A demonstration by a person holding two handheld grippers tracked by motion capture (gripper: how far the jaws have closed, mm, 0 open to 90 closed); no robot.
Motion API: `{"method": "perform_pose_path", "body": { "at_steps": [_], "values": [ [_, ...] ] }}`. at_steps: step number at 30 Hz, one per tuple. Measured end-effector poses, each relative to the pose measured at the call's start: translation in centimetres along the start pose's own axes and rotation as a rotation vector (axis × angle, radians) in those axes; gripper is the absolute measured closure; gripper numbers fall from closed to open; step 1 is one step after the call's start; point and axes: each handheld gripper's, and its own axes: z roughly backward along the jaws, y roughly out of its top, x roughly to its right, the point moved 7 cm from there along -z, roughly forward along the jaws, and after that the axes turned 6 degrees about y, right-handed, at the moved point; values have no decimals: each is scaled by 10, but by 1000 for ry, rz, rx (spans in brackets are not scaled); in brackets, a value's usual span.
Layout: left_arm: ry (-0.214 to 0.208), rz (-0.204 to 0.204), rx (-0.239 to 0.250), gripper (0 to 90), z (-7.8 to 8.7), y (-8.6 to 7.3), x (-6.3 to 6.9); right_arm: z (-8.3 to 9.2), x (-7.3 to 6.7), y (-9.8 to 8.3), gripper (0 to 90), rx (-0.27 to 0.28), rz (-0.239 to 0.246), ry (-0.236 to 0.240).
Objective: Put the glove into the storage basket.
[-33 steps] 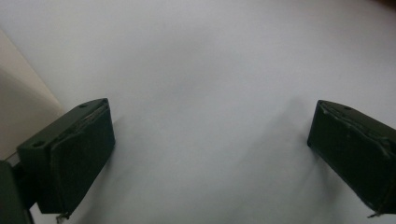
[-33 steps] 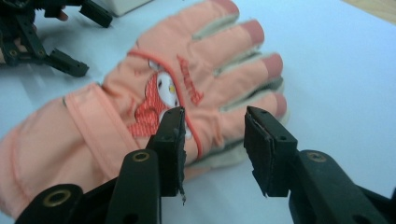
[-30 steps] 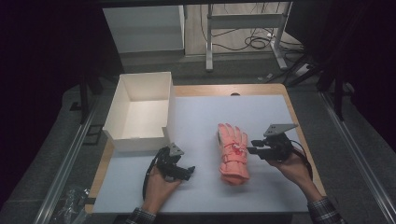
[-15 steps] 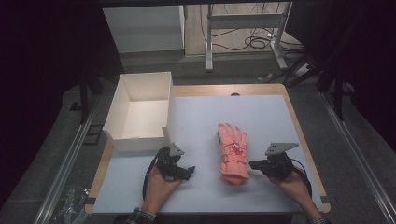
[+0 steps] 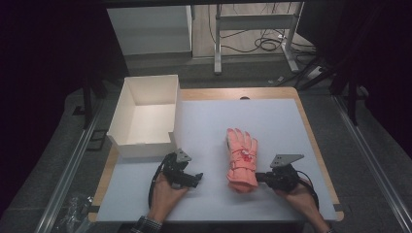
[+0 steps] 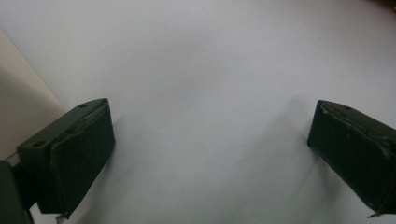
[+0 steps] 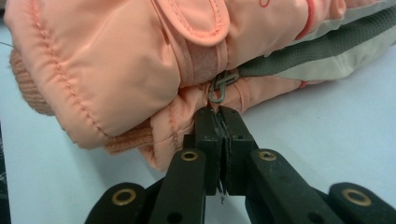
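Observation:
A salmon-pink padded glove (image 5: pixel 241 158) lies flat on the white table mat, fingers pointing away and cuff toward me. My right gripper (image 5: pixel 260 177) rests at the right side of the cuff. In the right gripper view its jaws are pressed together on the edge of the glove (image 7: pixel 140 60), just below a small metal hook (image 7: pixel 220 87). My left gripper (image 5: pixel 196 178) lies on the mat left of the glove and apart from it. Its jaws stand wide open over bare mat (image 6: pixel 205 154) with nothing between them.
An open white cardboard box (image 5: pixel 145 116) sits at the table's far left, just beyond the left gripper; its wall (image 6: pixel 18 88) shows at the left edge of the left gripper view. The wooden table edge (image 5: pixel 311 131) runs along the right of the mat.
My right gripper came down and back toward me, from beside the glove's middle to its cuff, and its jaws closed. The left gripper and the glove kept still.

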Motion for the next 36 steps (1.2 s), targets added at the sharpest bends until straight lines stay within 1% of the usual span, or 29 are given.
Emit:
{"method": "perform_pose_path", "body": {
  "at_steps": [11, 19, 21, 36],
  "values": [
    [0, 0, 0, 9, 0, 0, 0, -12, -9, 6, 864, 4, 16, 26],
    [0, 0, 1, 8, 0, 0, 0, -26, -16, 17, 859, 6, 26, 39],
    [0, 0, 0, 9, 0, 0, 0, -27, -16, 17, 859, 7, 25, 39],
    [0, 0, 0, 9, 0, 0, 0, -52, -21, 35, 864, 15, 31, 29]
  ]
}}
